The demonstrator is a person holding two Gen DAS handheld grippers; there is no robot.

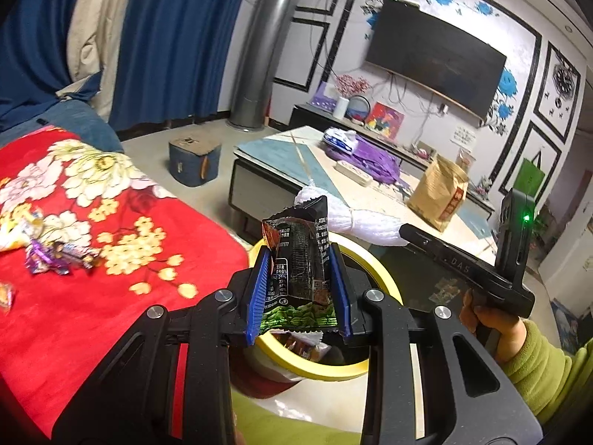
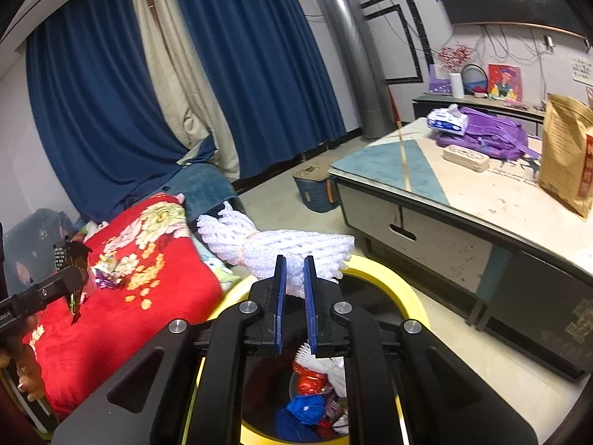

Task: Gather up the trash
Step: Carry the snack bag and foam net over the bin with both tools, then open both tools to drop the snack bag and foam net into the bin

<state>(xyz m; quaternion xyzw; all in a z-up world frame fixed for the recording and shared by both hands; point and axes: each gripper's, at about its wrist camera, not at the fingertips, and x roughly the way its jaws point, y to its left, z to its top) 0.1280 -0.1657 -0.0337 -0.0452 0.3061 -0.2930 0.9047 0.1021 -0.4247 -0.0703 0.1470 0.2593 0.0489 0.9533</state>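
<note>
Two pieces of trash are hanging over the yellow-rimmed bin [image 2: 385,278], one in each of my grippers. My left gripper [image 1: 298,289] is pinching a dark snack wrapper [image 1: 300,259] between its blue fingers [image 1: 259,289], which are standing partly apart with the crumpled foil filling the gap; the wrapper is sticking up above the bin's mouth. My right gripper [image 2: 295,304] is squeezing a bundle of white foam netting [image 2: 281,246] with its fingers [image 2: 280,304] drawn nearly together, the netting bulging out ahead of them over the bin's far rim. Inside the bin, red, blue and white scraps are lying in a heap. More candy wrappers [image 1: 55,256] are waiting on the red floral blanket [image 1: 111,296] beside the bin. The counter [image 2: 481,193] is standing just past it.
</note>
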